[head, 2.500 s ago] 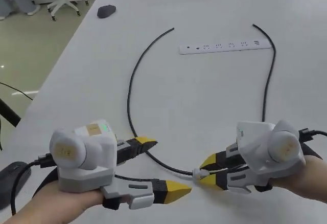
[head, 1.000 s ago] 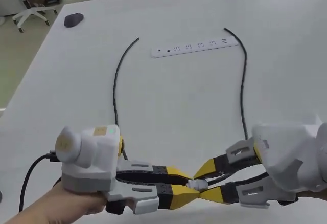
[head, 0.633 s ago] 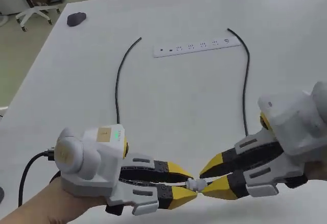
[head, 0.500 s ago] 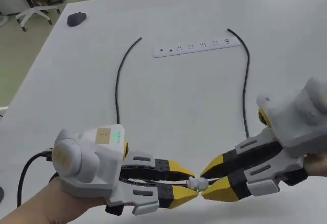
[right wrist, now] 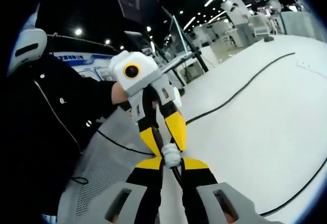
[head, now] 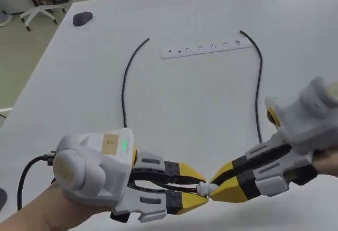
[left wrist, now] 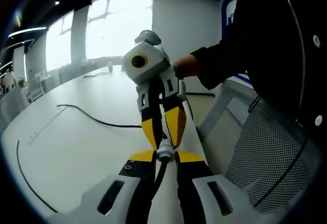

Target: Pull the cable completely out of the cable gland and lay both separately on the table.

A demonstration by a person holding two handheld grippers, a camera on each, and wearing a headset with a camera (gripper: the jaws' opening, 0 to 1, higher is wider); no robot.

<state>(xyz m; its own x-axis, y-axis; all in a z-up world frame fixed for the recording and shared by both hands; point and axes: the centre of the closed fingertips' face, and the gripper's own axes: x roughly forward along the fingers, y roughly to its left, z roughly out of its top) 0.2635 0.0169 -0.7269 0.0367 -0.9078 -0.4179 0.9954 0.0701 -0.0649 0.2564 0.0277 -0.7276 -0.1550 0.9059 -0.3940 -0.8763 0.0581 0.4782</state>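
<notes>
At six o'clock, above the worktop [head: 200,99], the cable gland [head: 205,189] sits threaded on the cable [head: 124,91]. The left tool [head: 200,190] pinches the cable; the right tool [head: 214,189] apparently pinches the gland. Pulling apart and laying down remain.

The white table top [head: 200,99] looks smooth and matt. The thin black cable [head: 258,83] at one o'clock seems rubbery, the white cable gland [head: 205,189] plastic.
</notes>
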